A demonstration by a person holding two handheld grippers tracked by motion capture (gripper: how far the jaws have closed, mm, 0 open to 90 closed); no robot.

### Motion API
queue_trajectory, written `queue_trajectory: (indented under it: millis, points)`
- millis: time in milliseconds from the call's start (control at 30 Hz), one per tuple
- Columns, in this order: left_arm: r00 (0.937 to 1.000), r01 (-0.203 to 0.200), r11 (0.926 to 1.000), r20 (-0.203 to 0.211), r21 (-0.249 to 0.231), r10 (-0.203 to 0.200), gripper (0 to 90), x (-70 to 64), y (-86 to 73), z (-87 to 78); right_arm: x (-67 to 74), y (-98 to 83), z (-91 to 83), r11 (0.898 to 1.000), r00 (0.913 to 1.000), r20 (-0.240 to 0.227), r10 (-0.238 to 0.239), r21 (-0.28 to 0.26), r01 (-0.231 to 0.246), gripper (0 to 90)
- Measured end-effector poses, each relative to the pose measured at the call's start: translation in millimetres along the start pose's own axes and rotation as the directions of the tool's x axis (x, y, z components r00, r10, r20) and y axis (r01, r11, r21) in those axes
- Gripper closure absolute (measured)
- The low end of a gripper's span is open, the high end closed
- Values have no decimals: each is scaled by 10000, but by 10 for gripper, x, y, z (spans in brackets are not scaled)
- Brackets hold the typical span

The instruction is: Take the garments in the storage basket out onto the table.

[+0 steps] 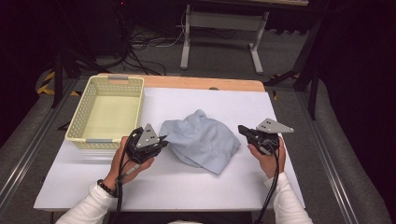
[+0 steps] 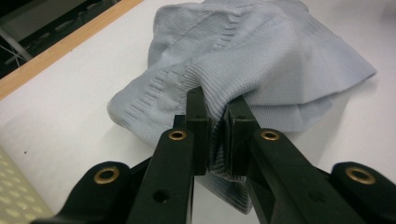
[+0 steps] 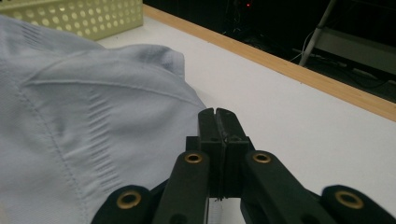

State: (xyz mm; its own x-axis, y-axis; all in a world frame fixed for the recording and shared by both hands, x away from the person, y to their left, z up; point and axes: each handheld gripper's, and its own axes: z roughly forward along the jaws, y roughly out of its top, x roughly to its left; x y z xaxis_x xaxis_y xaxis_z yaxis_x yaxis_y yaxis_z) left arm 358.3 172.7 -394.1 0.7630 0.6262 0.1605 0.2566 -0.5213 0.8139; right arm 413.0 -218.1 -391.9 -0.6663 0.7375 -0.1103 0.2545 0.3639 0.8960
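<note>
Left tool (image 2: 215,122): its jaws are squeezed onto a bunched fold of the pale blue knit garment (image 2: 261,60), with the cloth pinched between the pads at the garment's near-left edge; in the high view this tool (image 1: 161,142) sits at the cloth's left side.
Right tool (image 3: 218,126): jaws fully together; in its own view the pads meet with hardly a gap, and only a thin sliver of something pale shows below them. Whether it has caught a thread of the cloth edge I cannot tell. In the high view it (image 1: 243,129) stands just beside the garment's right edge.
Garment position: crumpled in a loose heap on the middle of the white counter (image 1: 187,186), between the two tools, well apart from the basket.
Basket (image 1: 83,122): pale yellow, perforated, at the far left of the counter, nothing in it.
Progress: early, by my judgement. One side is gripped, the other perhaps only just; the cloth is neither spread, folded nor put in the basket.
Left to do: probably secure the right-hand hold, lift or straighten the cloth, then fold or stow it.
Hard to make out: the garment's type and its underside; the right tool's contact point; the far room, which is dark apart from cables and a table frame (image 1: 224,28).
</note>
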Motion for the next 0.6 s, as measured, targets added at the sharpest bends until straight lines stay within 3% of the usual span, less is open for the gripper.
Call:
queue_trajectory:
  millis: [200, 267, 400, 467, 600]
  points:
    - [9997, -52, 9997, 222, 224, 47, 827, -59, -95, -44, 0, -72, 157, 9985, 9996, 155, -221, 506, 213, 835]
    - [9984, -43, 9993, 557, 368, 22, 827, -82, -131, -46, -24, -122, 235, 9977, 9995, 303, -77, 682, 56, 802]
    - [9977, -133, 9982, 665, 586, 94, 828, -133, -212, -36, -92, -204, 369, 9941, 9986, 388, 367, 1003, -404, 766]
    - [9975, -121, 9975, 701, 689, 73, 829, -139, -251, -33, -101, -231, 412, 9918, 9986, 87, 518, 1167, -525, 752]
    - [9982, -192, 9961, 575, 857, 143, 830, -149, -316, -36, -40, -251, 449, 9898, 9991, -314, 299, 1399, -253, 696]
